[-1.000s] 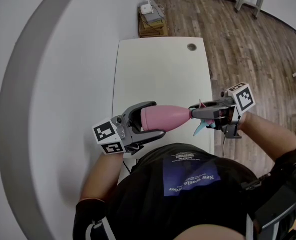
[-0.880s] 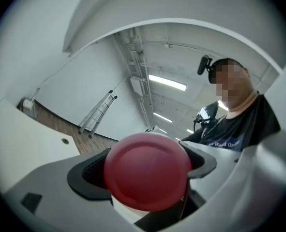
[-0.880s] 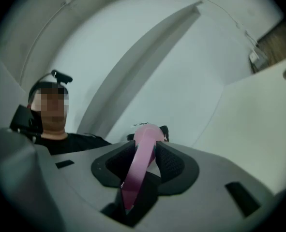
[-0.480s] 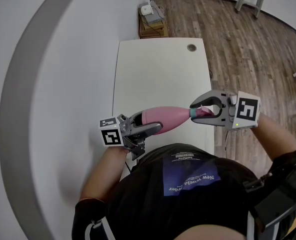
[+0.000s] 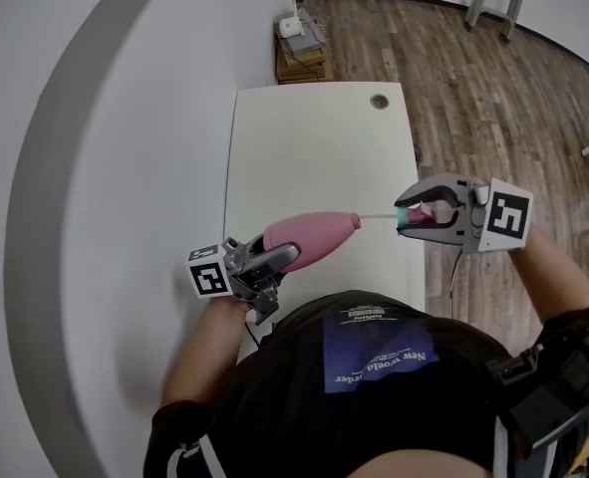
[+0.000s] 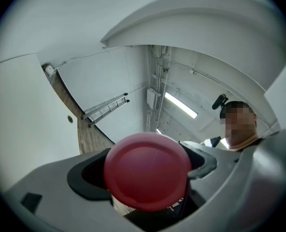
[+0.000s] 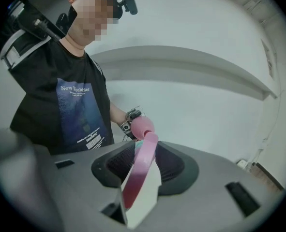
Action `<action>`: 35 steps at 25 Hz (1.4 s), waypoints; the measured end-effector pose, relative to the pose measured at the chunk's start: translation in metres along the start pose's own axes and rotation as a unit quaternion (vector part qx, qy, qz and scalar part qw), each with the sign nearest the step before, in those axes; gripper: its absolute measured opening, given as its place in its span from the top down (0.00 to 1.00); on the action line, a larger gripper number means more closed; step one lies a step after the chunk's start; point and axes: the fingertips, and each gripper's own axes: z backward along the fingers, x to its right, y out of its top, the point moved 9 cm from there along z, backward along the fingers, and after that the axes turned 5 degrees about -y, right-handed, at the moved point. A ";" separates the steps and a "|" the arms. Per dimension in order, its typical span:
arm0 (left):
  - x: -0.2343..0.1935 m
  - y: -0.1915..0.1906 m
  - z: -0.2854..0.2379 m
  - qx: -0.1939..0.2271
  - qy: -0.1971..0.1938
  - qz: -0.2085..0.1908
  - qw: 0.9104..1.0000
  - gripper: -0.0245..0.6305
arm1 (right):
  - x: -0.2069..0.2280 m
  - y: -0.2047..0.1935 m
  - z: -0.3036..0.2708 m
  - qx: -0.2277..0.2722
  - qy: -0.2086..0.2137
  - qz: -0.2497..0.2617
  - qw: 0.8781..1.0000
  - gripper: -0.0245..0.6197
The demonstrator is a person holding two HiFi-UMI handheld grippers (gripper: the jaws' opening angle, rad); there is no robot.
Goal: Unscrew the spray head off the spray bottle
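Right gripper (image 5: 404, 217), at frame right, is clamped on the spray head (image 5: 422, 214), already off the bottle (image 5: 319, 231) gripped by the left gripper (image 5: 282, 252); next the tube (image 5: 377, 216) must be drawn clear.

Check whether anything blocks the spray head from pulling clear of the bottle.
Nothing visible blocks it. The spray head, in the right gripper, is off the neck of the pink bottle; only its own thin dip tube spans the gap between them.
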 end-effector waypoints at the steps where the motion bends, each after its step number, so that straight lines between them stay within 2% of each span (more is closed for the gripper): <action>1: -0.002 0.000 0.006 0.008 0.000 -0.002 1.000 0.28 | 0.000 -0.005 0.002 0.007 -0.007 -0.013 1.000 0.76; 4: -0.007 0.000 0.022 0.034 -0.001 -0.009 0.999 0.28 | 0.003 -0.020 0.013 0.031 -0.045 -0.049 0.997 0.76; 9: 0.006 0.002 0.005 0.077 0.001 -0.022 0.997 0.28 | 0.006 -0.023 0.062 0.080 -0.091 -0.083 0.989 0.76; 15: 0.015 0.010 0.012 0.126 -0.025 -0.047 0.991 0.28 | -0.005 -0.023 0.074 0.140 -0.131 -0.112 0.975 0.76; 18: 0.014 0.015 0.013 0.160 -0.042 -0.055 0.985 0.28 | -0.003 -0.025 0.075 0.189 -0.161 -0.133 0.960 0.76; 21: 0.018 0.029 0.011 0.186 -0.038 -0.059 0.980 0.28 | 0.006 -0.018 0.074 0.236 -0.188 -0.157 0.940 0.76; 29: 0.005 0.055 0.028 0.248 -0.045 -0.058 0.966 0.28 | 0.029 -0.021 0.043 0.319 -0.263 -0.206 0.887 0.76; 35: 0.003 0.056 0.035 0.274 -0.048 -0.057 0.959 0.28 | 0.033 -0.028 0.032 0.354 -0.276 -0.222 0.865 0.76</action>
